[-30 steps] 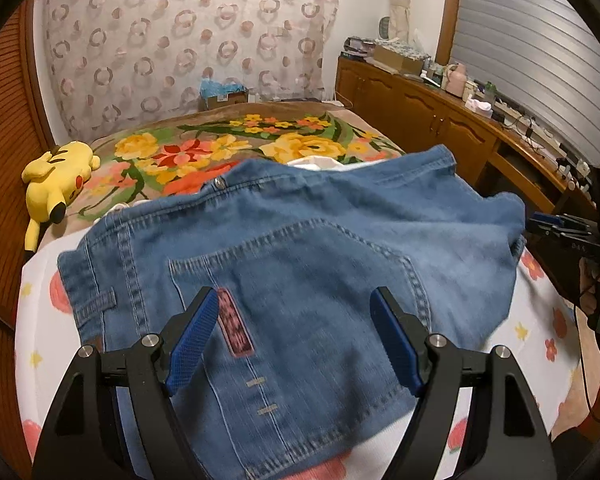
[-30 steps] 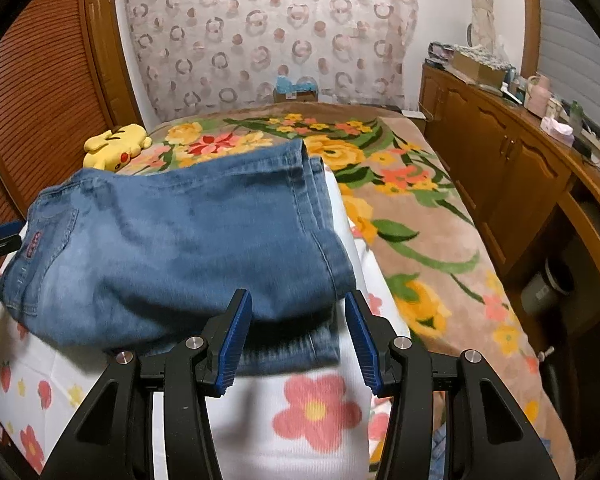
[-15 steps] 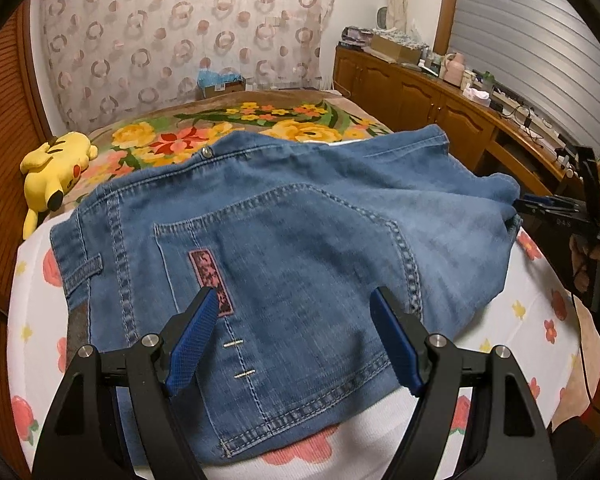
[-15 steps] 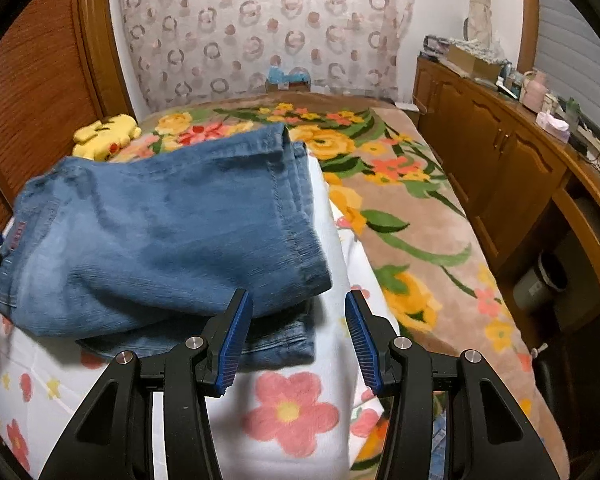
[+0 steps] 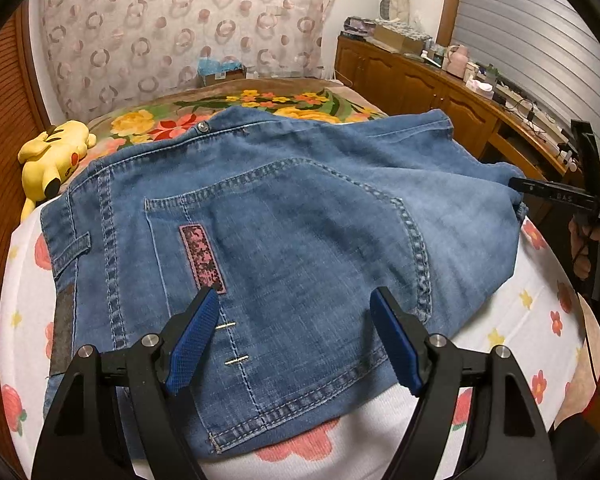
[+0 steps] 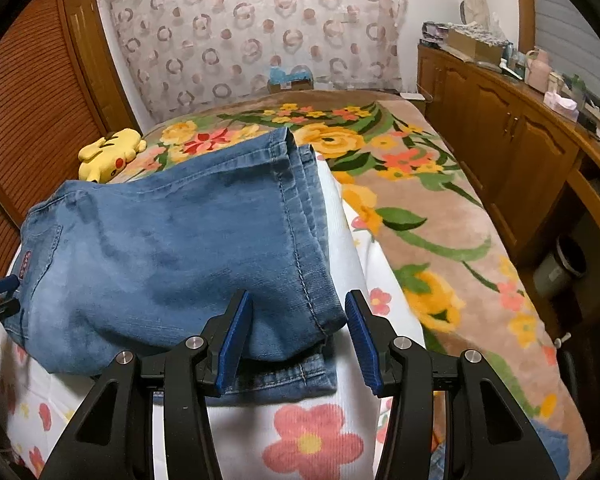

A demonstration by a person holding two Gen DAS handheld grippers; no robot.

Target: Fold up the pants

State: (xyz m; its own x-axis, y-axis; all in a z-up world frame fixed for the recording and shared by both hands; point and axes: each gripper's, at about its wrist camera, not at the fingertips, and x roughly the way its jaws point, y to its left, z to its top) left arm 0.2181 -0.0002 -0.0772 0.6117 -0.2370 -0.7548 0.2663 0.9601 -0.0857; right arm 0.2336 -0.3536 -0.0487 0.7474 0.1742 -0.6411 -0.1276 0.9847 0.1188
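Since a second ago, your right gripper fingers are closing round the folded blue denim pants hem corner on the bed (left gripper spread, empty); pinch every layer.

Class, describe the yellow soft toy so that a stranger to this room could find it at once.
Start at the bed with its big flowered blanket, which fills the middle of the room. Look to its far side by the slatted wooden door, just beyond the folded jeans. The toy lies there: plain bright yellow with black-tipped ears and a red cheek, the only stuffed figure on the bed.
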